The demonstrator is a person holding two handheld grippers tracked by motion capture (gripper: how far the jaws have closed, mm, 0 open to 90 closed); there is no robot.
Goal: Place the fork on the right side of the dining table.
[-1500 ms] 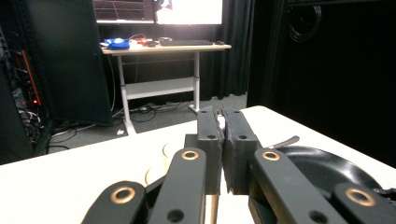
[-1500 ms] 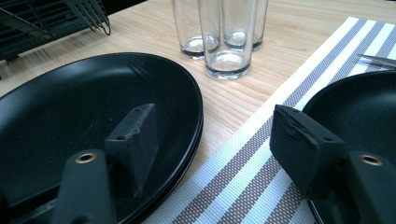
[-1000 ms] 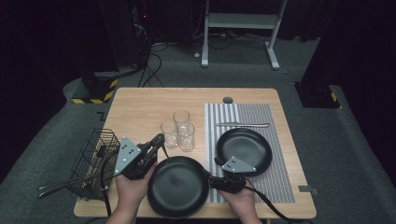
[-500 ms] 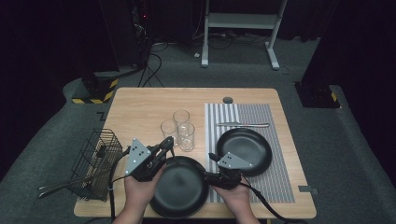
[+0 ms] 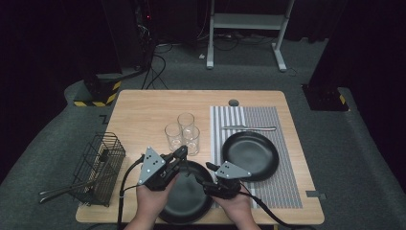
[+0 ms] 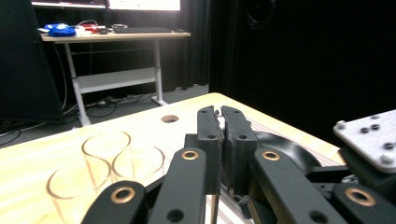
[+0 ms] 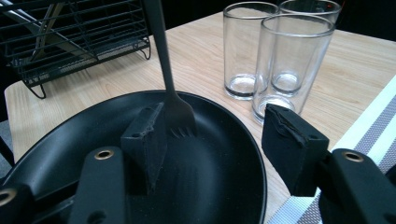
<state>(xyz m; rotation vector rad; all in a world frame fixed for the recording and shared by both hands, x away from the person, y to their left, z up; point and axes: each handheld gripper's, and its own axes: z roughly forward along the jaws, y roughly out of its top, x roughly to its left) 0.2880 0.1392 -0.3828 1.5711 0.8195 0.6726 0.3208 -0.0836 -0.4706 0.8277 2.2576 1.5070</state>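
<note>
At the near edge of the table [image 5: 143, 108], about 6 o'clock in the high view, both grippers meet over a black plate [image 5: 189, 203]. The left gripper [image 5: 183, 154] comes in from 7 o'clock, and its jaws are clamped on the handle of a dark fork [image 7: 175, 100]; in the left gripper view [image 6: 220, 122] the two pads stand pressed together with a thin strip of metal between them. In the right gripper view the fork hangs down from 12 o'clock, tines lowermost, just above or on the plate's dark surface; which of the two I cannot tell. The right gripper [image 7: 217, 140] stands released, its jaws apart and just narrowing, with the fork's tines beside the left-hand pad and nothing pressed between the pads. In the high view this gripper [image 5: 209, 168] sits at 5 o'clock of the plate, pointing toward 10 o'clock.

Three glasses [image 5: 183, 133] stand close together at 12 o'clock of the plate, on bare wood. A second black plate [image 5: 251, 155] lies at 2 o'clock on a striped mat [image 5: 268, 115], with a knife [image 5: 249, 128] beyond it. A wire basket [image 5: 98, 167] stands at 9 o'clock by the table's left edge, with utensil handles sticking out of it.
</note>
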